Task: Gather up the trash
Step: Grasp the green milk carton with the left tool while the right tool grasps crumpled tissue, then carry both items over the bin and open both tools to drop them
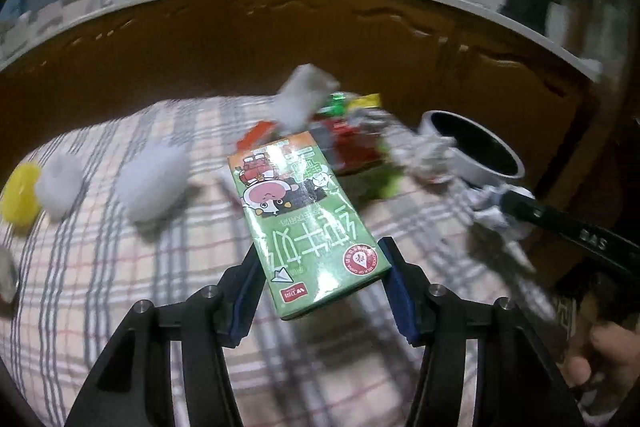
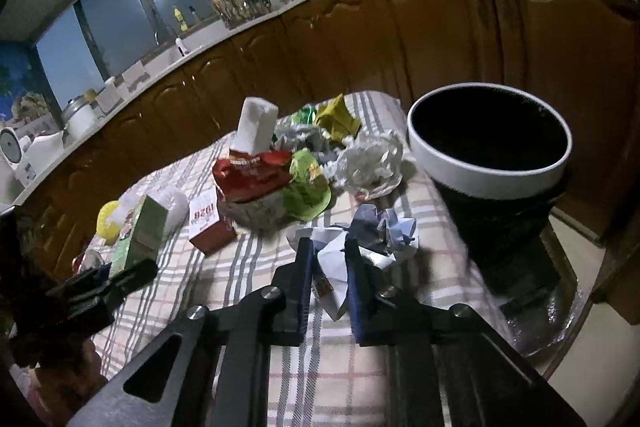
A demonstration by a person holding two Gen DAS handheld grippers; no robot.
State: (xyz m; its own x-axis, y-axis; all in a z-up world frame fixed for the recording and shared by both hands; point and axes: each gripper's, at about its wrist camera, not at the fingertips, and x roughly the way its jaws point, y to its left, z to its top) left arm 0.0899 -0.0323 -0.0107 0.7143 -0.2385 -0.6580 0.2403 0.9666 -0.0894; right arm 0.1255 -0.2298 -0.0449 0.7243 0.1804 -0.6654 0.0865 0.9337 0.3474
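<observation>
Left gripper (image 1: 326, 279) clamps carton (image 1: 304, 219) lifted clear for binning (bin (image 2: 488, 163) ahead-right); right gripper (image 2: 326, 259) pinches paper (image 2: 334, 267)

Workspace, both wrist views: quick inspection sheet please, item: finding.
Surface: plaid tablecloth, littered.
Job's things: green milk carton; crumpled white paper; white-rimmed black bin at the table's edge.
Clutter: red wrapper, green wrapper, white paper wad, red box, yellow item.
Grippers: left gripper clamps the carton; right gripper pinches the paper.
Cables: nothing seen.
Surroundings: wooden cabinets, kitchen counter.
</observation>
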